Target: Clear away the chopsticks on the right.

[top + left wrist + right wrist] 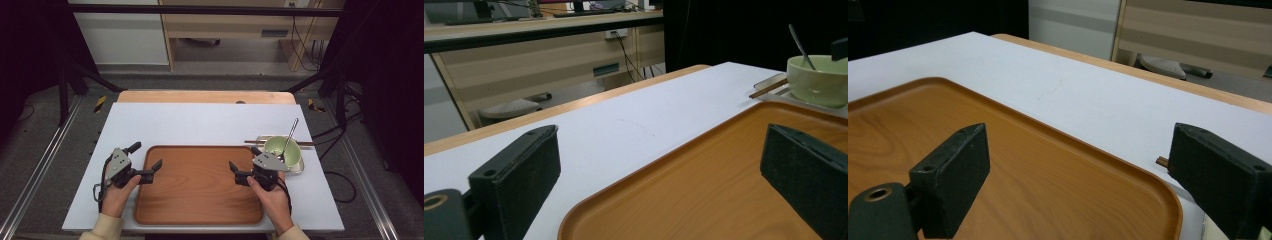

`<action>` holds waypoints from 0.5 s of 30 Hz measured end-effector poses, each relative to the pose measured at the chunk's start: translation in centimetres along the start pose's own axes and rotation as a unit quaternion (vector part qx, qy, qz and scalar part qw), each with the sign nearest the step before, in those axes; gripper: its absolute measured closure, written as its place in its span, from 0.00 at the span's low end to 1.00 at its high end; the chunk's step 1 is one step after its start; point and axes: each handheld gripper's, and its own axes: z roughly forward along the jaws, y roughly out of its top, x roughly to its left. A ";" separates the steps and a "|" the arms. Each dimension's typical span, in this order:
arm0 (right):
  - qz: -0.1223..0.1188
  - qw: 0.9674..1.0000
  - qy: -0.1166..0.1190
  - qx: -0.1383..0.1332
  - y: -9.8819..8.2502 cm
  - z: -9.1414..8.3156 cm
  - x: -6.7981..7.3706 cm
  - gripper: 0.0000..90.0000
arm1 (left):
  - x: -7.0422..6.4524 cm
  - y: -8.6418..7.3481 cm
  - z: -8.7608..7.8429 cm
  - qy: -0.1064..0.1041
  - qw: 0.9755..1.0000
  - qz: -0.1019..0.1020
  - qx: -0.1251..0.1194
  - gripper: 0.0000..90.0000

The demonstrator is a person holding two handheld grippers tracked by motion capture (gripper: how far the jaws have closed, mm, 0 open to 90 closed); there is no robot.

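A brown wooden tray (200, 190) lies on the white tabletop (200, 122) in front of the person. My left gripper (147, 155) hovers open at the tray's left rim, one jaw over the tray and one over the white surface. My right gripper (244, 158) stands open over the tray's right rim. Just right of it sits a green bowl (282, 148) with a metal spoon (290, 132) in it, on a small metal tray (301, 168). In the left gripper view the left gripper (659, 175) holds nothing. The right gripper (1085, 175) is likewise empty above the tray (1048, 165).
Chopsticks (252, 142) lie across the small metal tray behind the bowl; their tip (1162, 161) shows beside my right jaw. The table's wooden far edge (205, 96) borders the white surface. Black frame poles and cables stand at both sides.
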 end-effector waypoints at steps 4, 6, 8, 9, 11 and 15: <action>0.000 1.000 0.000 0.000 0.0 -0.3 -0.2 0.11 | -0.4 0.1 -0.1 0.006 1.000 0.009 0.002 0.02; 0.001 1.000 -0.001 -0.001 0.0 -0.4 -0.2 0.11 | -0.3 0.2 -0.3 0.009 1.000 0.007 0.000 0.02; 0.000 1.000 -0.004 -0.002 0.0 -0.5 -0.3 0.11 | -0.3 0.3 -0.6 0.014 1.000 0.000 -0.012 0.02; 0.001 1.000 -0.005 -0.001 0.0 -0.5 -0.3 0.12 | -0.3 0.3 -0.6 0.014 1.000 0.000 -0.012 0.02; 0.001 1.000 -0.006 -0.001 0.0 -0.4 -0.3 0.12 | -0.2 0.3 -0.7 0.015 1.000 -0.001 -0.020 0.02; -0.004 1.000 -0.005 0.001 0.0 -0.4 -0.3 0.12 | -0.1 0.1 -0.9 0.022 0.999 -0.010 -0.029 0.02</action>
